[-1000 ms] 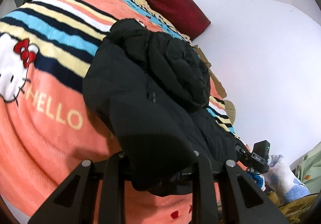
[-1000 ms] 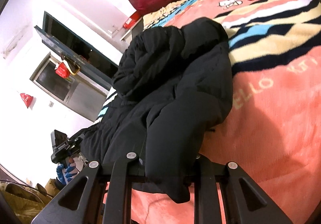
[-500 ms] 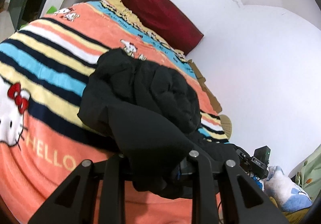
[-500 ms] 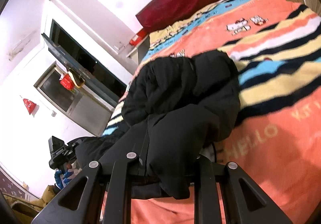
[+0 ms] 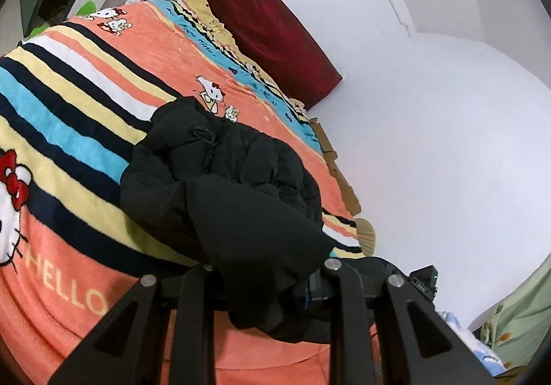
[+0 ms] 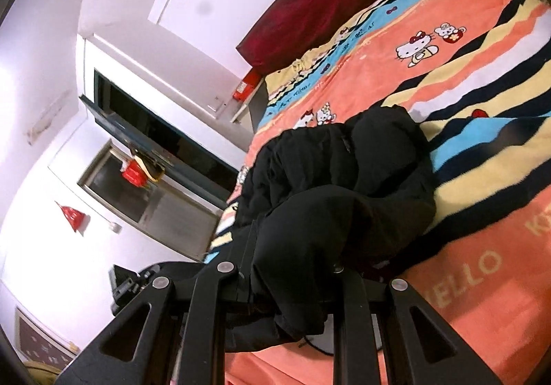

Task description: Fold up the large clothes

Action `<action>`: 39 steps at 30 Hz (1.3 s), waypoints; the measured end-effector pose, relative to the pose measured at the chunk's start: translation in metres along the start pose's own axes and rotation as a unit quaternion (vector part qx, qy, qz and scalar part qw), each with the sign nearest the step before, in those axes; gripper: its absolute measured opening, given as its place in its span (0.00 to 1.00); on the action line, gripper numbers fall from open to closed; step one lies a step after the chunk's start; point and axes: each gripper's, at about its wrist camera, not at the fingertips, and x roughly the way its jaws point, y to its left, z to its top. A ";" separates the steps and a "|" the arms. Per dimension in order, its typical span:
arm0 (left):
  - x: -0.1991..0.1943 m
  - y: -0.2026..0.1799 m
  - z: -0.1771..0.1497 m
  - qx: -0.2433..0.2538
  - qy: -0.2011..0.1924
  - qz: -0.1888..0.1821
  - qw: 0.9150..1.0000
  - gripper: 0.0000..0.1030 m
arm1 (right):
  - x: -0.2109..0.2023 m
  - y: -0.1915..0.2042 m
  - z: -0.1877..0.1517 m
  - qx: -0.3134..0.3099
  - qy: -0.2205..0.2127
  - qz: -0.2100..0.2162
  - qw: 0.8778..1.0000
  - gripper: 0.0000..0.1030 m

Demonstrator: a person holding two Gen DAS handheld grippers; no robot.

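A: Where was the black padded jacket (image 5: 220, 178)?

B: It lay bunched on the bed, on the striped orange cartoon-cat blanket (image 5: 69, 130), with its near edge lifted off the blanket and draped over both claws.

A: What was the left claw (image 5: 265, 278) doing?

B: Its two fingers were closed on a thick fold of the jacket; the fabric filled the gap between them and hung down below in a loose lump.

A: And the right claw (image 6: 286, 276)?

B: The same: it gripped another fold of the jacket's near edge, cloth spilling out between and under its fingers. In that view the jacket (image 6: 344, 185) rose in a mound behind the pinched part.

A: What else showed?

B: A dark red pillow (image 5: 275, 30) stood against the white wall at the head of the bed, and flattened cardboard (image 5: 339, 174) lay along the bed's wall side.
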 end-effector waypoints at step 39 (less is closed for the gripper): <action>0.218 0.045 0.181 -0.061 0.018 0.069 0.996 0.25 | 0.179 -0.063 0.165 0.084 -0.064 -0.150 0.983 0.24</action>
